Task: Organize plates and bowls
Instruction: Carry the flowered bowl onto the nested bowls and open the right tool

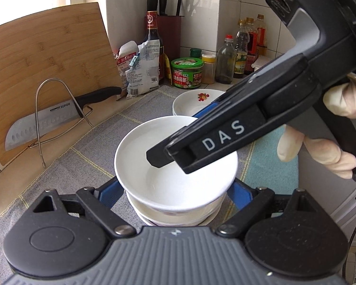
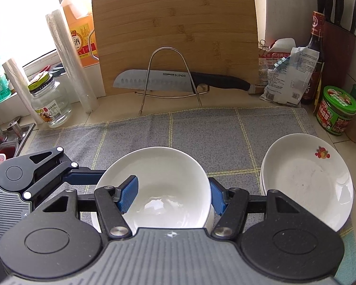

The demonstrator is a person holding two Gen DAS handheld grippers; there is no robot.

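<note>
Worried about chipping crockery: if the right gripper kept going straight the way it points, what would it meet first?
Most likely the white bowl it already straddles: the right gripper has one finger inside, one outside the rim, so the bowl's wall and floor come first.

Daylight from window [image 2: 19, 16] at far left, blown out white in both views. Rest evenly lit, soft shadows only. Glare spot inside white bowl [image 2: 154, 205]. Focus sharp centre; heavy fisheye bending at edges, cutting board [image 2: 175, 33] bowed. Dark vignette in right-wrist corners.
</note>
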